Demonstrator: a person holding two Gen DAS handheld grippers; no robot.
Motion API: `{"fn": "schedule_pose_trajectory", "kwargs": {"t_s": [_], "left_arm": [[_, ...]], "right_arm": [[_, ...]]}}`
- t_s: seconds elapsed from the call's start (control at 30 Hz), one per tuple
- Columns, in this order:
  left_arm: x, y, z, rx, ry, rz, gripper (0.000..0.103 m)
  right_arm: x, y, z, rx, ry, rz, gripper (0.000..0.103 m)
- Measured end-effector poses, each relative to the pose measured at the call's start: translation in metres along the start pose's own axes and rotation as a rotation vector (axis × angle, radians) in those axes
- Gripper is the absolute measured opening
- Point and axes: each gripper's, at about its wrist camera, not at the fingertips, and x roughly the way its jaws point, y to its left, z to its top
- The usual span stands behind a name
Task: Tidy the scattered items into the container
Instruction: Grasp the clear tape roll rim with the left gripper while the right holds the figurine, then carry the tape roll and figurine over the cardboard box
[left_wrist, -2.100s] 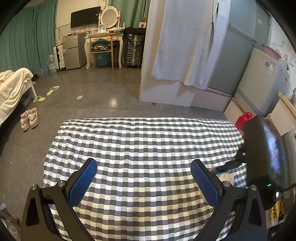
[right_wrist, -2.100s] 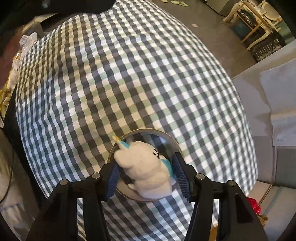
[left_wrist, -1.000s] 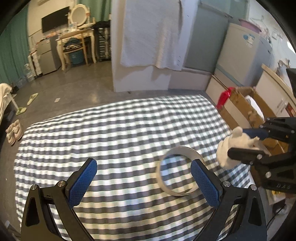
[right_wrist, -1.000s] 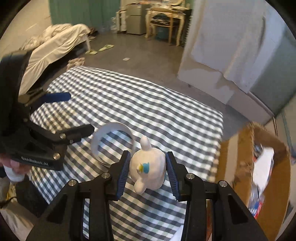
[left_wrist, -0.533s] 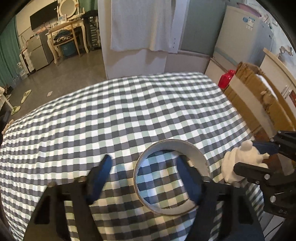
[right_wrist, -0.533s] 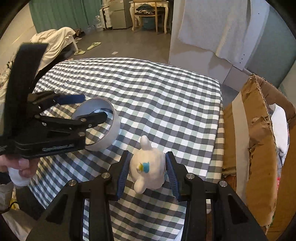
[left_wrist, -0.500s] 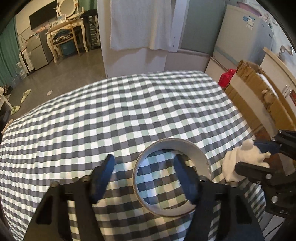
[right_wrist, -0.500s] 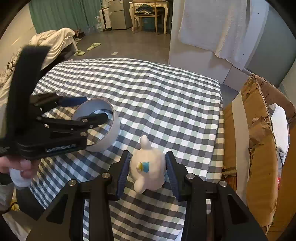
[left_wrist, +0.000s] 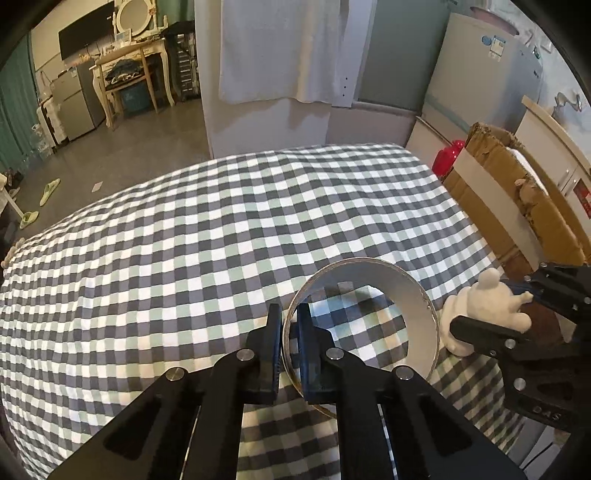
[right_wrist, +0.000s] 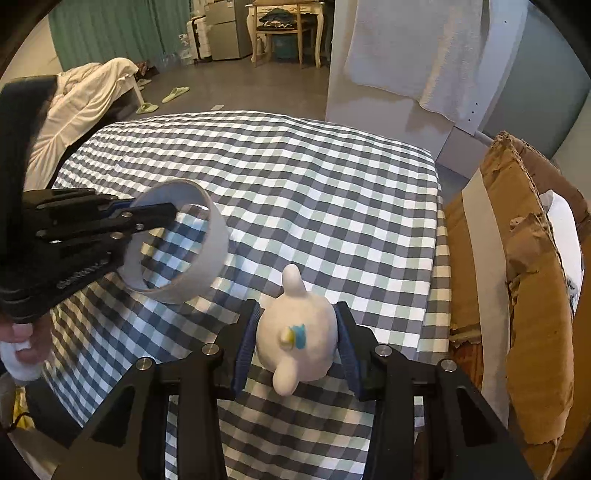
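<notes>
Now your left gripper (left_wrist: 289, 334) has clamped onto the wall of the tape ring (left_wrist: 364, 321): half a second ago its fingers were still spread either side of the ring, one second ago fully apart. The ring looks tilted up off the checkered tablecloth (left_wrist: 207, 236), so you've got it in hand, pinched at its near-left rim. Your right gripper (right_wrist: 297, 338) is still closed on the white plush toy (right_wrist: 297, 334), held just above the cloth's edge nearest the cardboard box (right_wrist: 532, 302). Relative to that box: the toy is just beside its open side, the ring further away across the cloth's corner. Nothing else shows loose on the cloth. Both items are grasped, so what's left is the carry and drop into the box. Thin rim grip on the ring could slip or pivot; keep the swing slow.
</notes>
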Motion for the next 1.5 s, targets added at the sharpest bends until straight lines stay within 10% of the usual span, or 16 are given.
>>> {"fn": "schedule_pose_trajectory", "kwargs": {"t_s": [0.4,1.17,1.5], "left_arm": [[-0.055,0.004,0.001,-0.009,-0.11,0.011,0.008],[-0.22,-0.001,0.01,-0.07,-0.492,0.025,0.008],[-0.221,-0.025,0.012,-0.026,-0.498,0.003,0.008]], "right_arm": [[-0.024,0.006,-0.008,0.027,-0.092,-0.051,0.039],[-0.227,0.042,-0.011,0.109,-0.62,-0.123,0.038],[-0.241,0.032,-0.024,0.139,-0.65,-0.163,0.038]]}}
